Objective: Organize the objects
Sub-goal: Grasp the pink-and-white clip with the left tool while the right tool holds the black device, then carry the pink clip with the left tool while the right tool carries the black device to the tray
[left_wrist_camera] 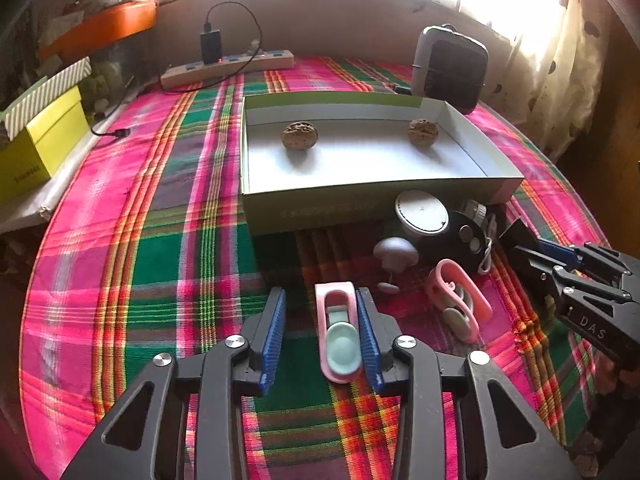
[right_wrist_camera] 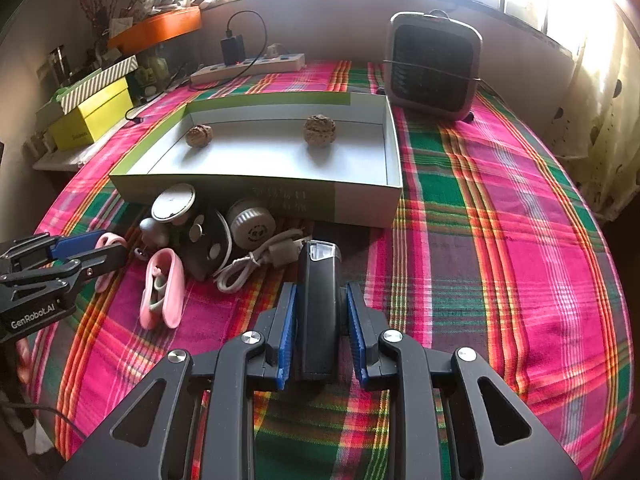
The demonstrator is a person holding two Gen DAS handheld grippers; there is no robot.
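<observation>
— What is sitting between your left claw's (left_wrist_camera: 322,336) fingers?

— A pink plastic clip with a pale green pad (left_wrist_camera: 339,334) is lying there on the pink-and-green plaid tablecloth (left_wrist_camera: 160,240). Its long axis is running along my fingers, pointing away toward the shallow white cardboard box (left_wrist_camera: 372,192). It is resting against my right blue pad; the left pad is standing apart from it, so the jaws are not gripping.

— And your right claw (right_wrist_camera: 322,332)?

— It is clamping a dark oblong device with a clear window at its far end (right_wrist_camera: 318,308), pointing the same way, forward toward the box.

— What is lying beyond?

— A second pink clip (left_wrist_camera: 460,300) is lying just right of the first. Inside the box, two brown walnuts (left_wrist_camera: 300,135) are sitting well apart near the far wall.
</observation>
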